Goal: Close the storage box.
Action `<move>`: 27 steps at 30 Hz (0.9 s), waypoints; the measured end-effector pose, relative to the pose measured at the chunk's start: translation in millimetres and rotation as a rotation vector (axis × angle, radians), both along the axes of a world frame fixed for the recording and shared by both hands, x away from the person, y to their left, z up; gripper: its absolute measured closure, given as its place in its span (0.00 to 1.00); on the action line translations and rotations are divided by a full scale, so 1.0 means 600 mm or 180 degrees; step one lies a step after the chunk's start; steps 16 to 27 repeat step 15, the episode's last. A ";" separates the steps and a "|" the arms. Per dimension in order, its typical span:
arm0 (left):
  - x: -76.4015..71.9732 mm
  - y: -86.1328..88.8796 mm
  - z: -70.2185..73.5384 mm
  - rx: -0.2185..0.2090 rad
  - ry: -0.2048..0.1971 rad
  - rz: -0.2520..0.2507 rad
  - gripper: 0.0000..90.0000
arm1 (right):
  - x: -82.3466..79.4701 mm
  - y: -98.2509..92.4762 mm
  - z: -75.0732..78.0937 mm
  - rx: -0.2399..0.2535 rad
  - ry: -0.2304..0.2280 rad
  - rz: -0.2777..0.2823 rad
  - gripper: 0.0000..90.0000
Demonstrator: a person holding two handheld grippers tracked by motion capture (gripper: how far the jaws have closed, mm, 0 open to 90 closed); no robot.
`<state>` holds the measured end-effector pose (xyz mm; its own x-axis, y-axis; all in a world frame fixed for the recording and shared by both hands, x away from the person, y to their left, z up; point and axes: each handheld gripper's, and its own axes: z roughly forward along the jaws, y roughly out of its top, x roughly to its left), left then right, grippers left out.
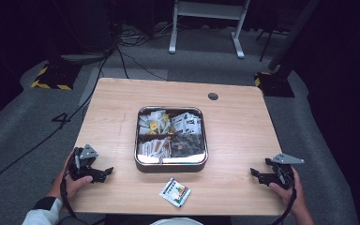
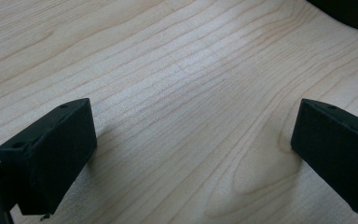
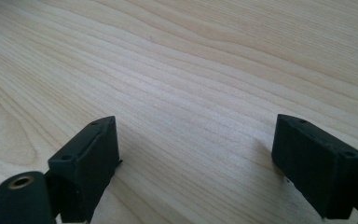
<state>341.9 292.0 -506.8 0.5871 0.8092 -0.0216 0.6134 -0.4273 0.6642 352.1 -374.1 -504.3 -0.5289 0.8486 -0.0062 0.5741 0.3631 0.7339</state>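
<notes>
You have a small square packet [image 1: 175, 192] lying flat on the wooden table [image 1: 234, 126], just in front of the metal tray [image 1: 171, 164], between that tray and your edge of the table. It is white, with a printed panel of green, red and yellow on its upper face, and it sits turned at an angle to the tray's front wall, one corner pointing toward the tray. It lies near the tray but apart from it, unopened as far as you can tell.
</notes>
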 end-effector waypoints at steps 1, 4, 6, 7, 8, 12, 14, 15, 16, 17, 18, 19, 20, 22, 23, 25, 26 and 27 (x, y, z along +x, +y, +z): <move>0.000 0.000 0.000 -0.0001 0.0008 0.0003 0.00 | 0.000 0.000 0.000 0.0001 0.0000 -0.0001 0.17; 0.000 0.000 0.000 -0.0002 0.0008 0.0002 0.00 | 0.001 0.000 0.000 0.0001 -0.0002 -0.0002 0.17; 0.000 0.000 0.000 -0.0001 0.0011 -0.0002 0.00 | 0.001 0.000 0.000 0.0001 -0.0006 -0.0003 0.17; 0.001 0.000 0.000 -0.0002 0.0011 -0.0001 0.00 | 0.001 0.000 0.000 0.0001 -0.0005 -0.0005 0.17; 0.001 0.000 0.000 -0.0002 0.0005 -0.0005 0.00 | 0.001 0.000 0.000 0.0001 -0.0007 -0.0008 0.17; 0.001 0.000 0.000 -0.0004 0.0002 0.0000 0.00 | 0.002 -0.001 0.000 0.0000 -0.0007 -0.0007 0.17; 0.001 0.000 0.000 -0.0010 0.0005 0.0009 0.00 | 0.002 -0.001 0.000 0.0004 -0.0008 -0.0010 0.17; 0.002 -0.001 0.000 -0.0012 0.0005 0.0014 0.00 | 0.002 -0.001 0.000 0.0005 -0.0006 -0.0010 0.17; 0.002 -0.001 0.000 -0.0012 0.0005 0.0014 0.00 | 0.002 -0.001 0.000 0.0005 -0.0006 -0.0010 0.17; 0.002 -0.001 0.000 -0.0012 0.0005 0.0014 0.00 | 0.002 -0.001 0.000 0.0005 -0.0006 -0.0010 0.17; 0.002 -0.001 0.000 -0.0012 0.0005 0.0014 0.00 | 0.002 -0.001 0.000 0.0005 -0.0006 -0.0010 0.17; 0.002 -0.001 0.000 -0.0012 0.0005 0.0014 0.00 | 0.002 -0.001 0.000 0.0005 -0.0006 -0.0010 0.17; 0.002 -0.001 0.000 -0.0012 0.0005 0.0014 0.00 | 0.002 -0.001 0.000 0.0005 -0.0006 -0.0010 0.17; 0.002 -0.001 0.000 -0.0012 0.0005 0.0014 0.00 | 0.002 -0.001 0.000 0.0005 -0.0006 -0.0010 0.17; 0.002 -0.001 0.000 -0.0012 0.0005 0.0014 0.00 | 0.002 -0.001 0.000 0.0005 -0.0006 -0.0010 0.17; 0.002 -0.001 0.000 -0.0012 0.0005 0.0014 0.00 | 0.002 -0.001 0.000 0.0005 -0.0006 -0.0010 0.17; 0.002 -0.001 0.000 -0.0012 0.0005 0.0014 0.00 | 0.002 -0.001 0.000 0.0005 -0.0006 -0.0010 0.17; 0.002 -0.001 0.000 -0.0012 0.0005 0.0014 0.00 | 0.002 -0.001 0.000 0.0005 -0.0006 -0.0010 0.17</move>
